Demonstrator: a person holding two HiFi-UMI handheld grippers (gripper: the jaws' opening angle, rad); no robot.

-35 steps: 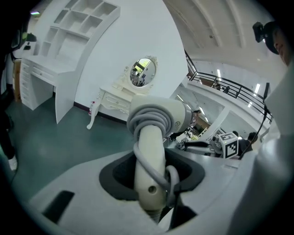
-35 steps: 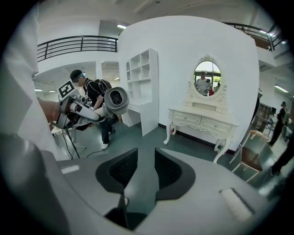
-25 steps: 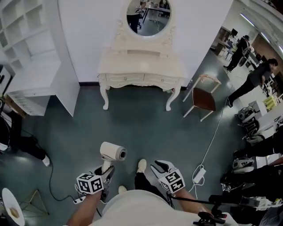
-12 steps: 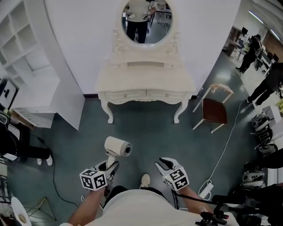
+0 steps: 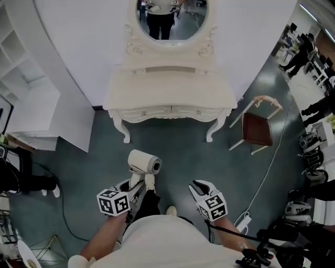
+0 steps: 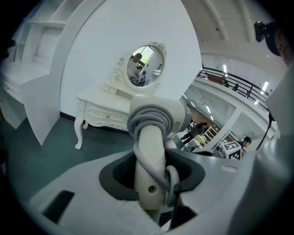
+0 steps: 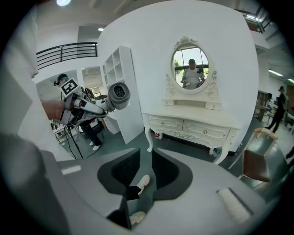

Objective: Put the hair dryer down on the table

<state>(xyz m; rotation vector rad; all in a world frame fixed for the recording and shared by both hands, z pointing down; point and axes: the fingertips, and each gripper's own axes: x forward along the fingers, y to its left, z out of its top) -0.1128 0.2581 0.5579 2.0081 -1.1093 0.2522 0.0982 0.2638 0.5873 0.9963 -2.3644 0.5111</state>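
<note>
Plainly, the table (image 5: 172,86) stands ahead against the wall. The dryer (image 5: 144,162) is in the air over the floor, short of the table's front edge, with its cord-wound handle clamped in the left gripper (image 5: 137,184). The right gripper (image 5: 199,185) has just been closing partway, with nothing between its jaws. This looks like the carry. Next the dryer must go over the top, be lowered, and be let go.

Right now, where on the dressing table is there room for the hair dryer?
The tabletop in front of the mirror looks bare end to end. Only the low ledge under it crowds the back; a chair stands by the right end.
</note>
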